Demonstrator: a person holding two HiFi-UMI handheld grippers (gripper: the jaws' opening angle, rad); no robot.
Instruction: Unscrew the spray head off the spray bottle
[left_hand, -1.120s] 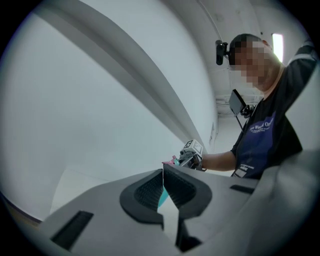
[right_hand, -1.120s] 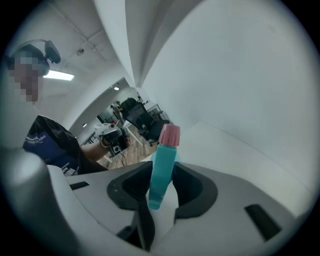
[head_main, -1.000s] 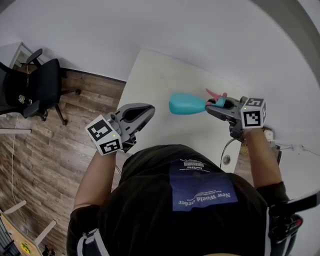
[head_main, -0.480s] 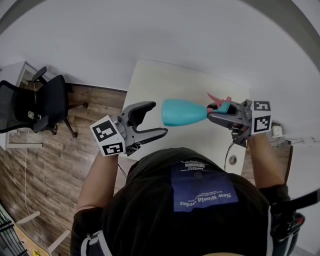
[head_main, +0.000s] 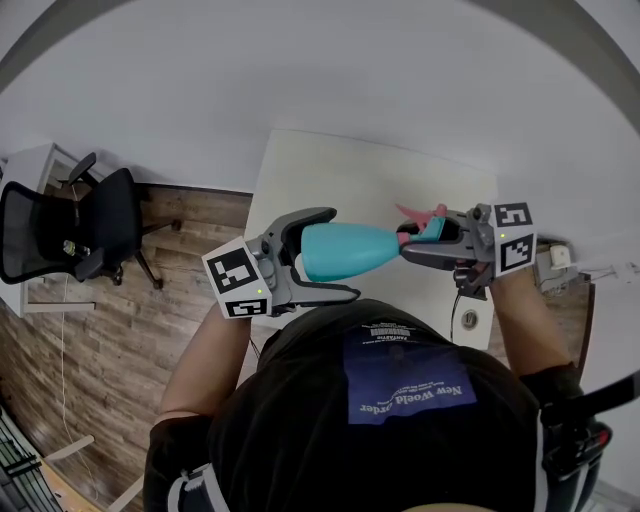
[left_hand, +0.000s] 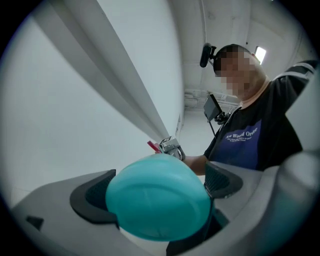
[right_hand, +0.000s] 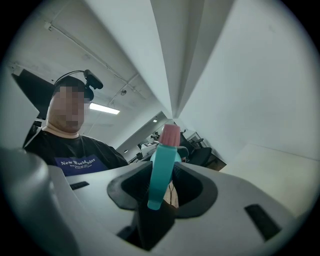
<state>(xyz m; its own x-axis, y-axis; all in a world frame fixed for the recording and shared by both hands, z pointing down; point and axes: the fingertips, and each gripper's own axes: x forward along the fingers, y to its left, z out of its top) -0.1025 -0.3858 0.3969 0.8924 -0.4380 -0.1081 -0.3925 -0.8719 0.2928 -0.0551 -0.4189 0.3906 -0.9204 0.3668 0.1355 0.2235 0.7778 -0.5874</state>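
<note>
light: bright, even, soft | source: ceiling strip (right_hand: 104, 108) left of centre | shadows: faint | edges: fisheye bend, dark corners | focus: spray bottle (left_hand: 157, 197) soft at lower centre

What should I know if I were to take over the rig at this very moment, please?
Left gripper: jaws opening, set around the base end of the bottle, not gripping it.
Right gripper: shut on the spray head, holding the bottle sideways in the air above the table.
Done: the bottle is off the table, its body between the left gripper's jaws.
Left: the spray head is still on; probably close the left gripper on the bottle, then twist the head off.
</note>
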